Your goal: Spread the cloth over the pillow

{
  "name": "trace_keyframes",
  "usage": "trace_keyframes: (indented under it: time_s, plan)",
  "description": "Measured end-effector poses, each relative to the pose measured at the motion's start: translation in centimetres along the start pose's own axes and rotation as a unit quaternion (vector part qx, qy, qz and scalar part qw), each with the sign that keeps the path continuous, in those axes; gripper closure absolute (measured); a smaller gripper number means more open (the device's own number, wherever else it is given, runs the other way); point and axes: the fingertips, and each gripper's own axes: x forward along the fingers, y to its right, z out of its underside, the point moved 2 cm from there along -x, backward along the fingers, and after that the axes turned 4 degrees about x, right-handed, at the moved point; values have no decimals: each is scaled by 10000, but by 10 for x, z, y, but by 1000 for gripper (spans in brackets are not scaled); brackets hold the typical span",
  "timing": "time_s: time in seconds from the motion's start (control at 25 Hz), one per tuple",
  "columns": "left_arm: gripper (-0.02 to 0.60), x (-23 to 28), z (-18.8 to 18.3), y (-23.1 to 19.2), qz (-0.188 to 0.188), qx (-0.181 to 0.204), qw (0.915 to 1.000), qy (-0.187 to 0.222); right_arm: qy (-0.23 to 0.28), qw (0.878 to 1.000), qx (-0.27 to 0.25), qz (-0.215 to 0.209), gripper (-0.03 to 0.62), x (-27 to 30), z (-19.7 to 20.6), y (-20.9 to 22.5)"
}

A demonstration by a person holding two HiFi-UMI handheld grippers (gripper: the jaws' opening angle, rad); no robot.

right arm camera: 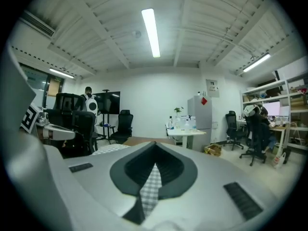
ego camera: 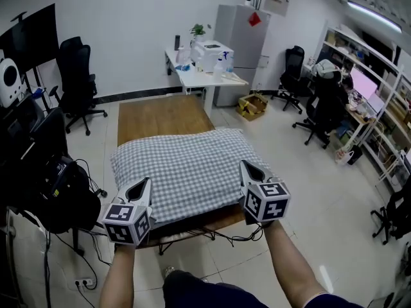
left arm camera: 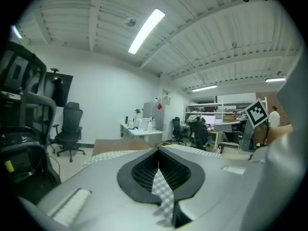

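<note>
Left gripper (ego camera: 141,186) and right gripper (ego camera: 250,170): grey moulded jaws with ribbed black pads, each clamped shut on one near corner of the grey-and-white checked cloth (ego camera: 186,165). The soft woven cloth lies as a puffed rectangle across the wooden table (ego camera: 160,117).

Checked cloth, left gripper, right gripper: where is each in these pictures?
checked cloth (ego camera: 186,165): head view, middle of its draped top.
left gripper (ego camera: 144,183): head view, between its fingertips, shut on the cloth's near edge.
right gripper (ego camera: 247,169): head view, between its fingertips, shut on the cloth's near edge.
</note>
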Motion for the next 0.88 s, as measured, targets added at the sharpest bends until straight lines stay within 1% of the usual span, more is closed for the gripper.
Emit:
trace_keyframes:
  time_s: [0.12, 0.2, 0.32, 0.44, 0.56, 0.76, 0.88]
  plan:
    - [580, 10, -31, 11, 435, 114, 9987, 241, 212, 9996, 164, -111, 582, -1, -21, -33]
    - [580, 13, -50, 19, 718, 125, 9966, 390, 321, 9990, 261, -194, 582, -5, -31, -56]
    - [580, 19, -69, 28, 1105, 155, 9927, 451, 448, 9981, 322, -271, 582, -10, -43, -90]
    - [581, 25, -75, 31, 1434, 282, 9886, 357, 557, 9976, 347, -238, 582, -6, -48, -120]
    - [581, 29, -78, 29, 1630, 345, 9856, 281, 653, 9971, 355, -163, 581, 0, -51, -141]
    - [581, 25, -77, 32, 1922, 408, 9804, 172, 700, 9960, 556, -19, 580, -2, -48, -157]
    - [581, 21, -78, 31, 2056, 442, 9775, 180, 705, 9958, 578, 75, 580, -5, -49, -165]
